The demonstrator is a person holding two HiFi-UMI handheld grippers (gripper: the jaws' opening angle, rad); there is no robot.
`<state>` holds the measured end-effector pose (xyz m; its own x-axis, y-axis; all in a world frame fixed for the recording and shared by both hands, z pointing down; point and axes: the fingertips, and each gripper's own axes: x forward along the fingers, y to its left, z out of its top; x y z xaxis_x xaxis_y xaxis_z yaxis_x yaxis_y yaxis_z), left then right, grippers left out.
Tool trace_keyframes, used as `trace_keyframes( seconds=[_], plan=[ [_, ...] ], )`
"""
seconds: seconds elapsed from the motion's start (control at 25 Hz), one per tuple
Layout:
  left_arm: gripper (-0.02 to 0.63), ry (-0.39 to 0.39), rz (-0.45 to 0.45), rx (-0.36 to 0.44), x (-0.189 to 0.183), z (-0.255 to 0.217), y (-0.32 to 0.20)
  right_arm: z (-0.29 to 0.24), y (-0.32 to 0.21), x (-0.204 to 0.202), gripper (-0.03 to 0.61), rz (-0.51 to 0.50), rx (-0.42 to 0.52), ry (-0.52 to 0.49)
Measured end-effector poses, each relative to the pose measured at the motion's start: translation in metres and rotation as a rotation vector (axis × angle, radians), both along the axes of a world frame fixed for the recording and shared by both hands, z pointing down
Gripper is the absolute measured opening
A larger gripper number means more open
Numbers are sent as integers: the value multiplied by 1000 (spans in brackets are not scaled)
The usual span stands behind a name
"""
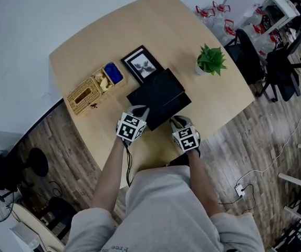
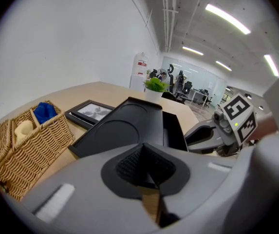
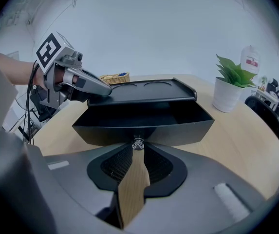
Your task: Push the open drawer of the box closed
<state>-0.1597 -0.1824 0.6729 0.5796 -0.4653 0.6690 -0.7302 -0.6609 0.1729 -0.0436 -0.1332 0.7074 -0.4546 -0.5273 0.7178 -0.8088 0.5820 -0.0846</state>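
My right gripper (image 3: pixel 138 152) is holding its jaws together, empty, tips touching the knob (image 3: pixel 138 143) of the open drawer (image 3: pixel 144 123), at the near face of the box (image 3: pixel 144 89). My left gripper (image 2: pixel 144 147), jaws also together, is resting on the box's left top edge. Risks as I judge them: the tips skidding off the knob, or the box sliding away across the worktop (image 3: pixel 241 130).

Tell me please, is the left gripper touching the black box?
Touching. The right gripper view shows the left gripper with its tips resting on the top corner of the box, with no gap between them.
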Motion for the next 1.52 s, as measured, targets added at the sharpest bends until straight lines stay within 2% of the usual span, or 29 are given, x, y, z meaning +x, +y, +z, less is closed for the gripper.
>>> trace_keyframes(
  seconds=[0.64,1.52],
  plan=[
    [52,8,-1,7,1,-1,0,1,-15,-8,73,-16,0,-6],
    [52,27,-28,13,0,-2,-2,1,-39,-26,72,-104,1,-5]
  ],
)
